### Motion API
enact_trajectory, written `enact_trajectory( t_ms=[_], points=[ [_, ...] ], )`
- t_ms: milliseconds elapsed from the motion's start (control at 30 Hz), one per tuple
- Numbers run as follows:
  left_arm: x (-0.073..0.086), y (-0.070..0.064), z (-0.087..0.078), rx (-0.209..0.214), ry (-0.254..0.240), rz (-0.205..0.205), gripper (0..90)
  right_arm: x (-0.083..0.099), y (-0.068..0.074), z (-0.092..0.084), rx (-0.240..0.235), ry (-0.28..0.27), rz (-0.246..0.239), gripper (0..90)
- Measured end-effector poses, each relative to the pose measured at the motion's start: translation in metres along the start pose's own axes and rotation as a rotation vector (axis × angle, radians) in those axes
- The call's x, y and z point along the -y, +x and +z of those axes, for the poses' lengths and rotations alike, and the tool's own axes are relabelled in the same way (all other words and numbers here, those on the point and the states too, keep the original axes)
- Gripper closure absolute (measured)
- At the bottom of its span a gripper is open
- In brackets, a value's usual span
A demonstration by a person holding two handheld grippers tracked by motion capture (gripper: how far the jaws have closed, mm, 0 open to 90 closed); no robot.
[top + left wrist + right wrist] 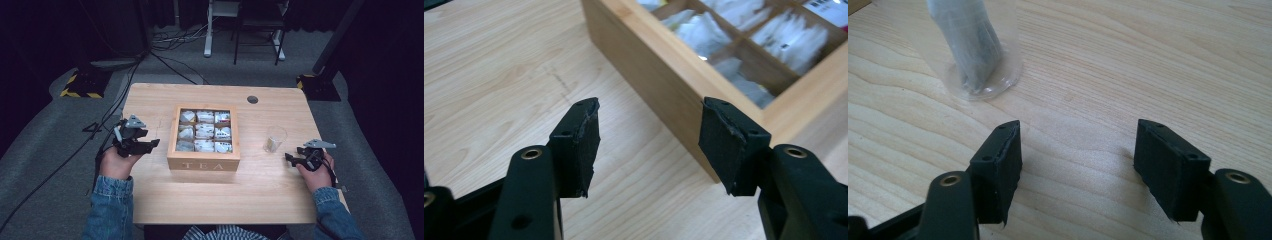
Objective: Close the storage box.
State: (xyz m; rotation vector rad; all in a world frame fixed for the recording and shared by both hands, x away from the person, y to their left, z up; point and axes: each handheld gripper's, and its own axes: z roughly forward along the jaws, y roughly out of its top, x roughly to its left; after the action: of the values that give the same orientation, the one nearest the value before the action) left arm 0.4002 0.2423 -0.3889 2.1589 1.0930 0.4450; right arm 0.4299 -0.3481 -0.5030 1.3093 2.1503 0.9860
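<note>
Left tongs (649, 145) wide, empty, beside tea box (203, 160); right tongs (1078, 165) wide, empty, near clear cup (973, 45), cup's top cut off, contents unclear.

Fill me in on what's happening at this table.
A person sits at the wooden table with a gripper in each hand. The left gripper is open beside the tea box; the right gripper is open near the clear cup, which holds something. Neither is gripping anything.

Left claw (150, 145) and right claw (290, 158) both gape empty, each held low in a hand.
</note>
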Motion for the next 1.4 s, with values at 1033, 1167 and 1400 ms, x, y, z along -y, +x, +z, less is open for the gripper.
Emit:
enact_trajectory(
  t_ms=[1033, 1167, 1400],
  points=[
    [0.036, 0.054, 0.066, -0.163, 0.037, -0.146, 39.3, 0.000, 0.001, 0.000, -0.003, -0.001, 0.005, 36.1],
    [0.037, 0.054, 0.079, -0.154, 0.069, -0.151, 39.0, 0.000, 0.001, 0.000, -0.003, -0.001, 0.005, 36.1],
    [0.048, 0.063, 0.094, -0.137, 0.111, -0.195, 37.0, 0.000, 0.001, 0.000, -0.003, -0.001, 0.005, 36.1]
  ],
)
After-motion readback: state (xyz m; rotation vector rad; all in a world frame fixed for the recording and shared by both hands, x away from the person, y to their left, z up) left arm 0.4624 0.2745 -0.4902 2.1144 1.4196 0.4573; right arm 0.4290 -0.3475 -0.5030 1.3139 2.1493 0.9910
